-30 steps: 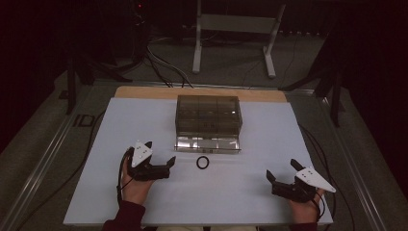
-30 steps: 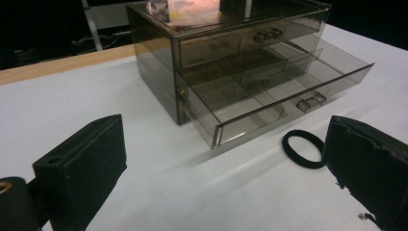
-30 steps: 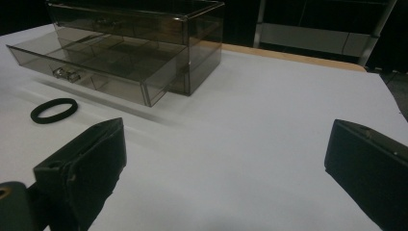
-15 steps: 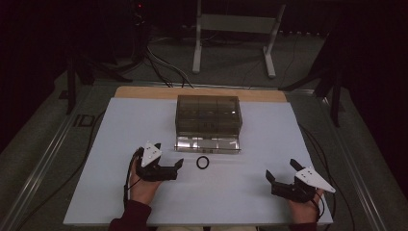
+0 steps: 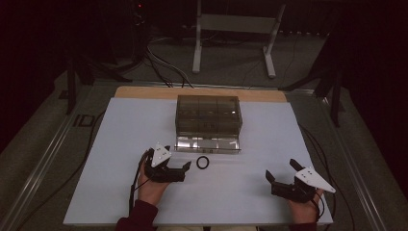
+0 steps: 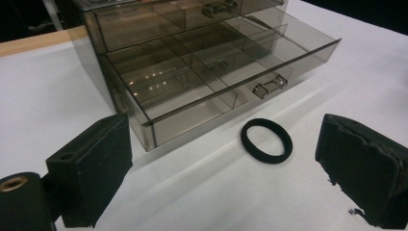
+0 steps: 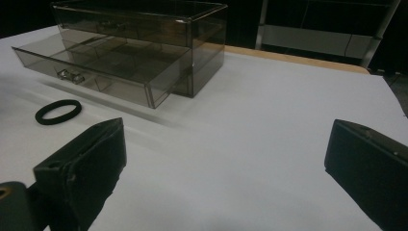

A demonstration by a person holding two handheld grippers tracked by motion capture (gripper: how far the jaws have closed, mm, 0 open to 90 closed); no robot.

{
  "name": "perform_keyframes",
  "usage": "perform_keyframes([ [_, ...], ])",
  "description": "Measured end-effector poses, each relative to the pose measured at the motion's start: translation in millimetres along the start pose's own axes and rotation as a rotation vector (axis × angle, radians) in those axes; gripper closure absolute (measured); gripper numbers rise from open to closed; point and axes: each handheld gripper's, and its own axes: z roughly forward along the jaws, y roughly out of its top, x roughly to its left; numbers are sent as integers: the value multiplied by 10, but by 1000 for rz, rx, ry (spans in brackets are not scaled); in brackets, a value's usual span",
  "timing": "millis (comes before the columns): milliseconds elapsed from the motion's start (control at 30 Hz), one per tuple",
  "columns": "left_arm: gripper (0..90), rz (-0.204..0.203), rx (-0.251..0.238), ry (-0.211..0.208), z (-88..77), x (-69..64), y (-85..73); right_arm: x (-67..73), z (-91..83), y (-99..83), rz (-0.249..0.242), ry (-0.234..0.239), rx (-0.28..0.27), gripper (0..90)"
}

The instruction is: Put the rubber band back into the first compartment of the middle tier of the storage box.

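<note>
Left gripper [image 5: 180, 166], fingers wide, sits just left of a black hair band [image 5: 203, 162] on the white worktop [image 5: 120, 144]. The smoky drawer box [image 5: 208, 115] behind stands open. Right gripper [image 5: 281, 173] gapes, empty. No legible writing.

On the table [image 5: 120, 144], a drawer organiser [image 5: 208, 115] sits toward the far middle, its bottom drawer [image 5: 207, 144] pulled out and apparently empty. A hair tie [image 5: 203, 162] lies just before the drawer, right of the left gripper [image 5: 178, 166]; the right gripper [image 5: 281, 174] is well apart, near the right edge.
</note>
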Motion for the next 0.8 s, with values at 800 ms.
perform_keyframes([
  [800, 134, 26, 55, -89, 367, -169, -9, -7, -9, 0, 2, -1, -2, 15],
])
